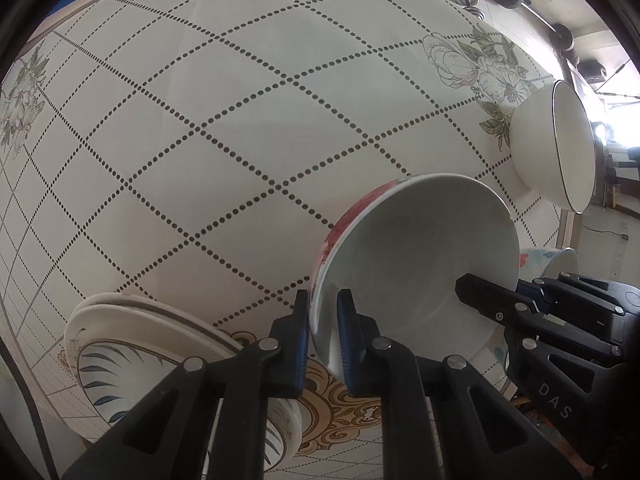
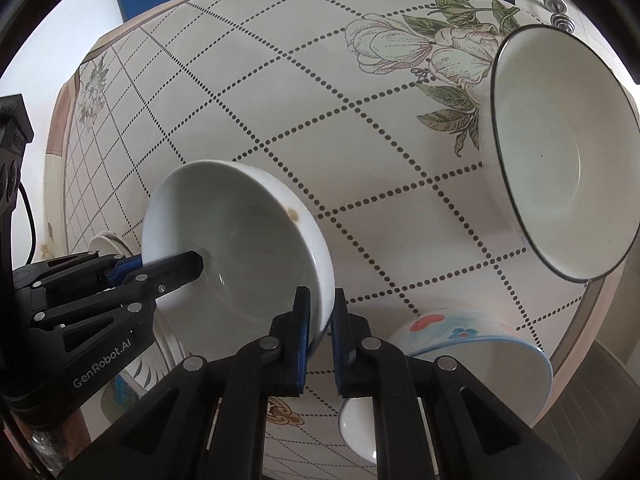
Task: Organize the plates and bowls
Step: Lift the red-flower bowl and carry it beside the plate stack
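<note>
Each hand-held gripper [image 1: 323,336] is black with blue pads [image 2: 303,330], silver screws and white lettering.

Plate stack [image 1: 132,336] half hidden behind left tongs [image 1: 323,320]; blue-patterned bowl [image 2: 476,344] partly hidden behind right tongs [image 2: 320,320].

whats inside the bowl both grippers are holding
The red-patterned bowl looks empty: bare white interior with a small brown stain near the rim. One finger of the left gripper and of the right gripper covers bits of the inner wall.
</note>
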`<state>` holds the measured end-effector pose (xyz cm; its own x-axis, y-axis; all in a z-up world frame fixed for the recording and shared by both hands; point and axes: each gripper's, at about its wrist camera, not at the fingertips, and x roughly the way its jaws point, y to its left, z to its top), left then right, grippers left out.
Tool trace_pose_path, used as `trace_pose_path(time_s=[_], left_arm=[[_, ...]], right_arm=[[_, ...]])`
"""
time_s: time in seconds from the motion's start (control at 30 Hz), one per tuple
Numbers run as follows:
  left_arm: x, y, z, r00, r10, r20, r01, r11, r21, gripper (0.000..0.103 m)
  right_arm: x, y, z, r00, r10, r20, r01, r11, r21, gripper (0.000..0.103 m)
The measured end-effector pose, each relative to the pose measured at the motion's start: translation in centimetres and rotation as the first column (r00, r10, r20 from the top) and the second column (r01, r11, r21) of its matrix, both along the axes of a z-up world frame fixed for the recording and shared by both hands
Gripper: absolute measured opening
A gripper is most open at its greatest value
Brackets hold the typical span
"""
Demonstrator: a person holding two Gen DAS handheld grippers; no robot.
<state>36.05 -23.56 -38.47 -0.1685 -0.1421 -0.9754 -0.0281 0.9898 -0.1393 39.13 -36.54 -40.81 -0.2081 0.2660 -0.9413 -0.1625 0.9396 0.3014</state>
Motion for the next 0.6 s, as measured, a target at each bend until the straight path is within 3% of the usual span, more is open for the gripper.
trace_pose_path(time_s=[0.33, 0.6], left_arm=[[-5.5, -0.6, -0.7, 1.0, -0.004, -0.026, 0.004, 1.0, 0.002, 0.011], [-8.8, -0.4, 2.6, 1.0, 0.001, 0.023, -0.001, 1.0, -0.005, 0.011]], right_arm=[[-2.8, 1.1, 0.8, 0.998, 0.055, 0.005, -0.055, 0.998, -0.036, 0.011], [-4.7, 0.6, 2.3, 0.999, 0.034, 0.01, -0.034, 0.999, -0.001, 0.011]])
